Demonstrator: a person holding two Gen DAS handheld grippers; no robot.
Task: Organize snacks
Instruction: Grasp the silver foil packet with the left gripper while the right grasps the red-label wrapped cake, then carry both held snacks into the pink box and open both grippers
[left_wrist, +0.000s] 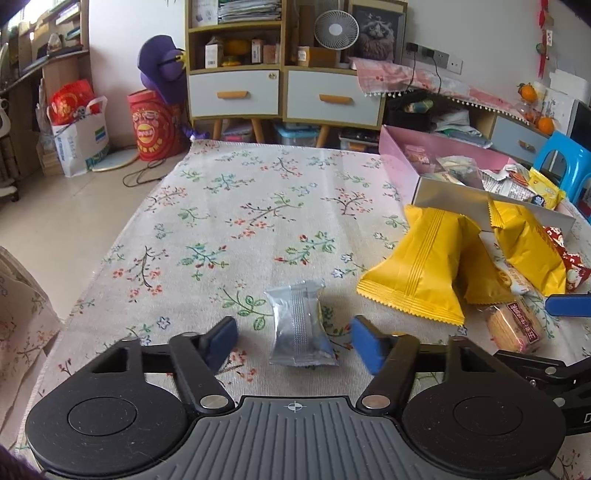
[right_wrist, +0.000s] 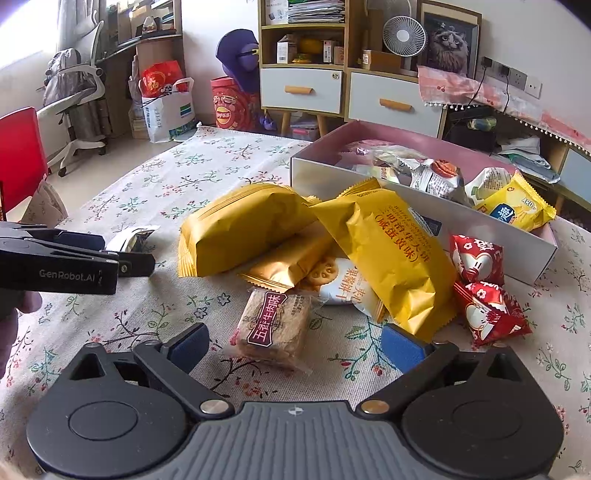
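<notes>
**Jaws spread on both sides, snacks only partly boxed**

Jaws on the left gripper (left_wrist: 293, 343) stand apart around the silver packet (left_wrist: 301, 326), blue pads flanking it with a gap on each side, nothing pinched yet. It lies on the floral tablecloth (left_wrist: 221, 221), alone at the pile's nine o'clock. Moving right, the yellow bags (right_wrist: 247, 232) lean on each other in a heap just in front of the pink box (right_wrist: 317, 173), with biscuit packs tucked under them. The right gripper (right_wrist: 295, 345) is spread wide too, its pads either side of the brown cracker pack (right_wrist: 275, 326), not touching it. At three o'clock, two red packets (right_wrist: 480, 280) sit against the box wall. Progress looks partial: several wrappers are already in the box, but roughly eight remain loose on the cloth.
</notes>
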